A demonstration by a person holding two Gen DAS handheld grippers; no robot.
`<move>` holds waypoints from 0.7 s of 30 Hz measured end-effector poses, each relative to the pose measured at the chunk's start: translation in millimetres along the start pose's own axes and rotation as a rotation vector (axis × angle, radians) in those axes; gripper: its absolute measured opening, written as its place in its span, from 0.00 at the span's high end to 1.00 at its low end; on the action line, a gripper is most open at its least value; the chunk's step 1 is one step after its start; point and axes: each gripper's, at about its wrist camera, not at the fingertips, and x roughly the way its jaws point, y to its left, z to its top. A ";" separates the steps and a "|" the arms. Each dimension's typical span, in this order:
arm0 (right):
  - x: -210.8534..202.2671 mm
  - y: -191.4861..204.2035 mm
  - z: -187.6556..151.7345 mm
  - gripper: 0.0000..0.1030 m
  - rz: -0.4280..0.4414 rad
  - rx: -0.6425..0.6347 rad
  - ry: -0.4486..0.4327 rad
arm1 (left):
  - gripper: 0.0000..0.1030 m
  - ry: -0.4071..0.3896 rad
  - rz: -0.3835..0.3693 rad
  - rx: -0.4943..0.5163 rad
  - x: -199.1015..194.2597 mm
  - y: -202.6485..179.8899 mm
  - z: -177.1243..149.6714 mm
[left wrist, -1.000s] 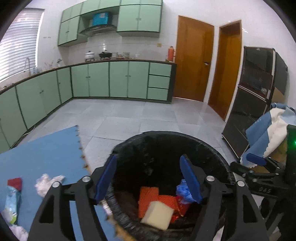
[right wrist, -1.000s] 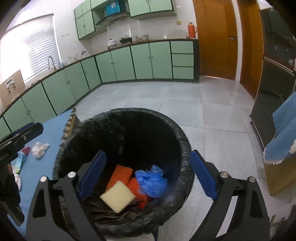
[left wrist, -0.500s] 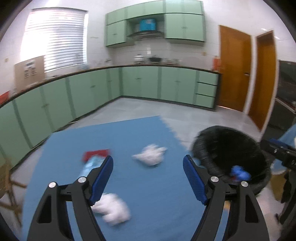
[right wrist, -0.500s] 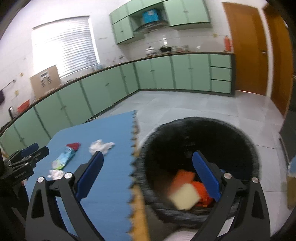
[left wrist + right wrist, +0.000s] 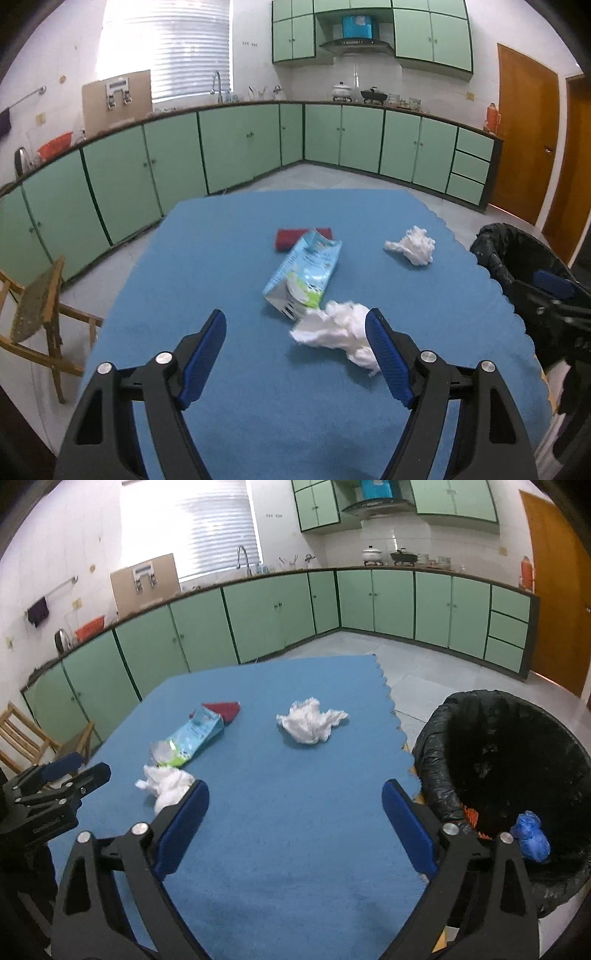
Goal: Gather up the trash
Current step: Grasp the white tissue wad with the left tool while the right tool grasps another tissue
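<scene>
On the blue mat [image 5: 229, 258] lie a crumpled white tissue [image 5: 332, 330], a flattened light-blue carton [image 5: 306, 269], a red scrap [image 5: 288, 238] and a second tissue [image 5: 412, 247]. My left gripper [image 5: 295, 317] is open over the mat; the near tissue sits by its right finger, unpressed. My right gripper [image 5: 294, 787] hovers over bare mat, its jaws closing with nothing between them. The far tissue [image 5: 312, 723] lies ahead of it and the carton [image 5: 192, 738] to its left. The black-lined bin [image 5: 517, 760] stands at the right with a blue bag [image 5: 532, 836] inside.
A wooden chair [image 5: 37, 306] stands off the mat's left edge. Green cabinets [image 5: 240, 147] run along the far walls and a brown door [image 5: 524, 136] is at the right. The mat's scalloped right edge [image 5: 397, 720] borders the grey tiled floor.
Both grippers swung left from above the bin to over the blue mat. The tissues and carton now lie in front of them, and the bin has slid to the right edge.
</scene>
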 end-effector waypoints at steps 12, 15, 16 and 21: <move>12.2 -35.7 -15.8 0.18 -0.076 0.042 0.026 | 0.26 0.082 -0.034 0.033 52.5 -40.0 -10.4; 13.8 -40.4 -19.1 0.18 -0.084 0.045 0.032 | 0.26 0.117 -0.038 0.008 66.2 -44.5 -11.3; 14.4 -41.7 -19.8 0.18 -0.086 0.048 0.035 | 0.31 0.126 -0.037 0.002 69.4 -45.3 -12.3; 15.2 -48.1 -22.3 0.18 -0.092 0.052 0.042 | 0.67 0.162 -0.056 -0.011 76.7 -51.7 -17.8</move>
